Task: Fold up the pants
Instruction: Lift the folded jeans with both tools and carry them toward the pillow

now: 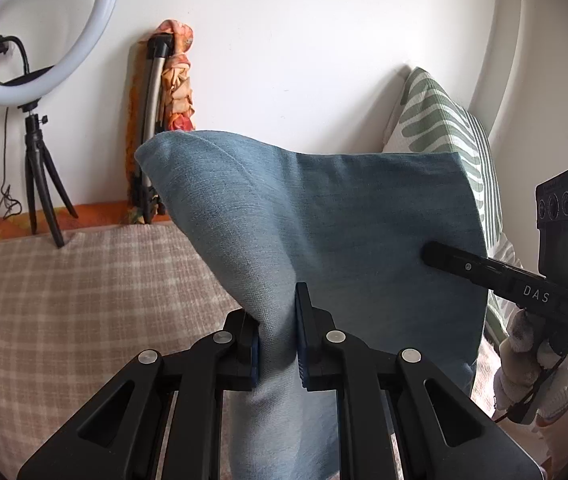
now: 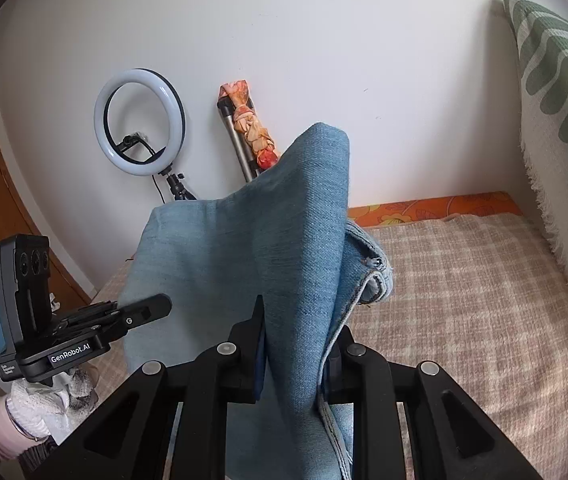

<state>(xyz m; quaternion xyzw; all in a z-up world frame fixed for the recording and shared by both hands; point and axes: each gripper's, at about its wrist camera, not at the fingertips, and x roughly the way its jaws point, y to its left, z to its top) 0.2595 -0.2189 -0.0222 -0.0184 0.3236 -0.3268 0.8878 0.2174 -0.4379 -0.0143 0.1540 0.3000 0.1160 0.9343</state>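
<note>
The pants (image 1: 323,220) are light blue denim, lifted off the bed and stretched between both grippers. My left gripper (image 1: 278,340) is shut on a bunched fold of the denim. In the left wrist view the right gripper (image 1: 435,254) comes in from the right, its finger against the cloth. My right gripper (image 2: 295,356) is shut on the pants (image 2: 244,248); a stitched hem (image 2: 371,276) hangs just to its right. The left gripper (image 2: 160,304) shows at the left of the right wrist view, at the cloth's other edge.
The bed has a beige checked cover (image 1: 64,300) (image 2: 463,300). A green and white patterned pillow (image 1: 443,120) (image 2: 555,100) leans on the right wall. A ring light on a tripod (image 1: 32,60) (image 2: 140,132) and a folded orange-cloth frame (image 1: 168,92) stand by the far wall.
</note>
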